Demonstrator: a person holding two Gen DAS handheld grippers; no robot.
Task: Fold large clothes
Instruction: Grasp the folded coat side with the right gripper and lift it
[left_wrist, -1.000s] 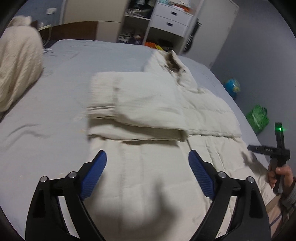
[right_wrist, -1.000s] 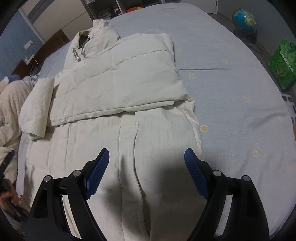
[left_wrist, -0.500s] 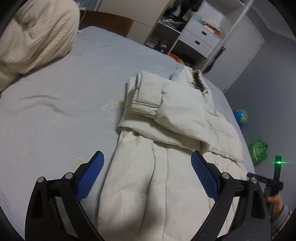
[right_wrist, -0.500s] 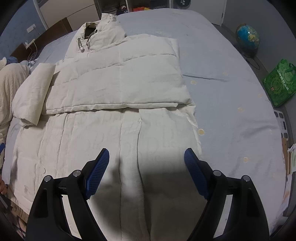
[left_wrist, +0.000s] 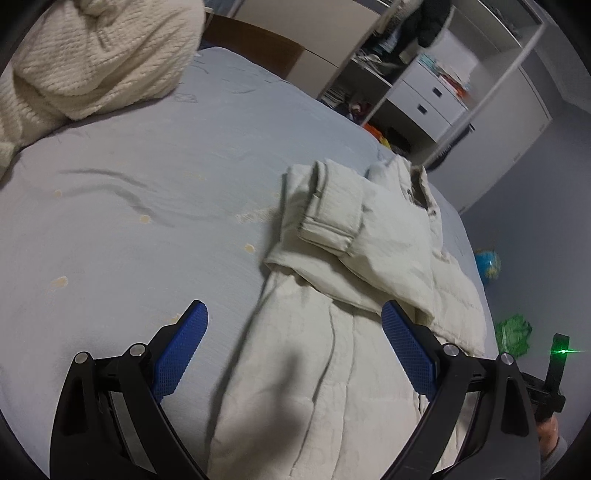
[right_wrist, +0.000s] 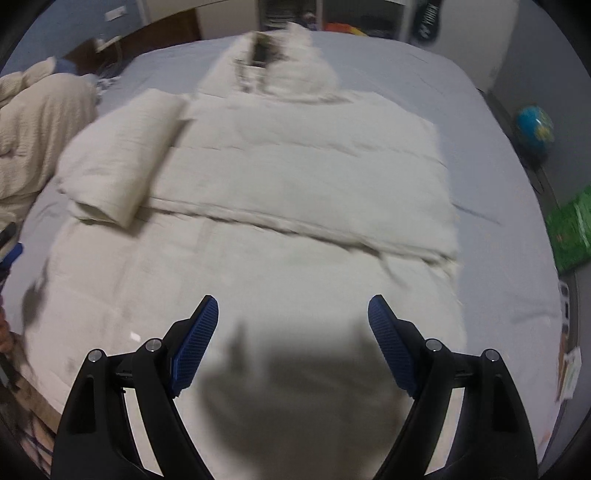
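My cream coat (right_wrist: 280, 206) lies spread on the bed (left_wrist: 129, 206), its sleeves already folded across the chest and its lower half flat toward me. My left tool (left_wrist: 295, 354) hangs released over the coat's left edge; my right tool (right_wrist: 291, 339) hangs released above the hem, nothing between its jaws. If I pinch only the top layer at the hem, the padding could slide and drag the folded sleeves askew.
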